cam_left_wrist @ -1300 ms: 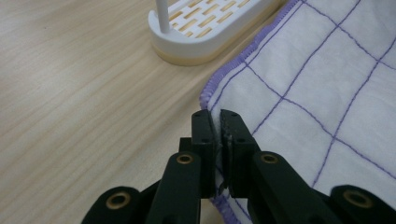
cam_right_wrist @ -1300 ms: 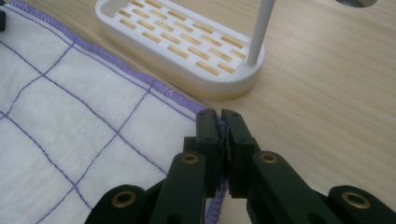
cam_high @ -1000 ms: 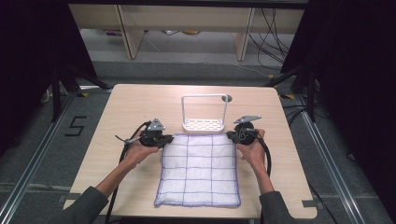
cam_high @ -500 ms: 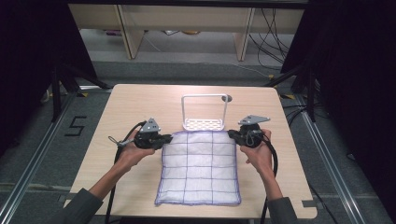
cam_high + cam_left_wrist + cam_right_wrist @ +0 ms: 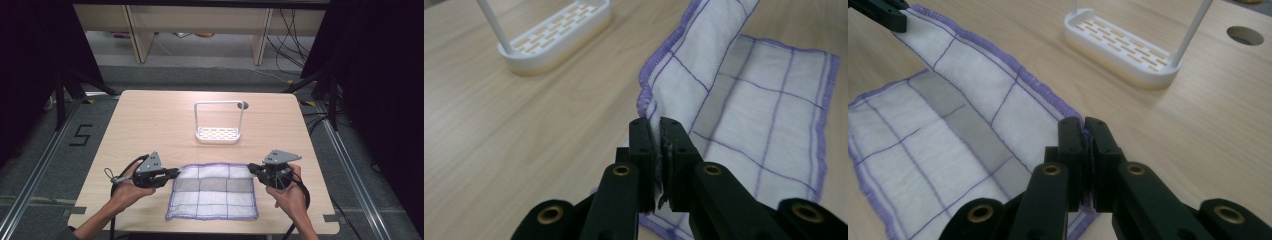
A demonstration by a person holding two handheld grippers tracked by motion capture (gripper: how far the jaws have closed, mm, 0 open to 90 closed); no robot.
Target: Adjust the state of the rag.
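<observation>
White cloth (image 5: 214, 192) with purple grid lines and purple stitched hem, on near part of counter (image 5: 150, 125), far edge lifted and doubled over toward near side. Left gripper (image 5: 659, 150) and right gripper (image 5: 1083, 150) each with jaws clamped on a lifted corner. Rack (image 5: 218, 134) beyond. "5" (image 5: 81, 135) on floor.

White purple-checked cloth (image 5: 214, 192), far edge lifted

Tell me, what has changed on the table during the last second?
Both hand-held grippers, left and right, pulled the cloth's far edge toward the person, folding it over itself. Both keep their grip on its corners. The white rack stayed in place.
</observation>
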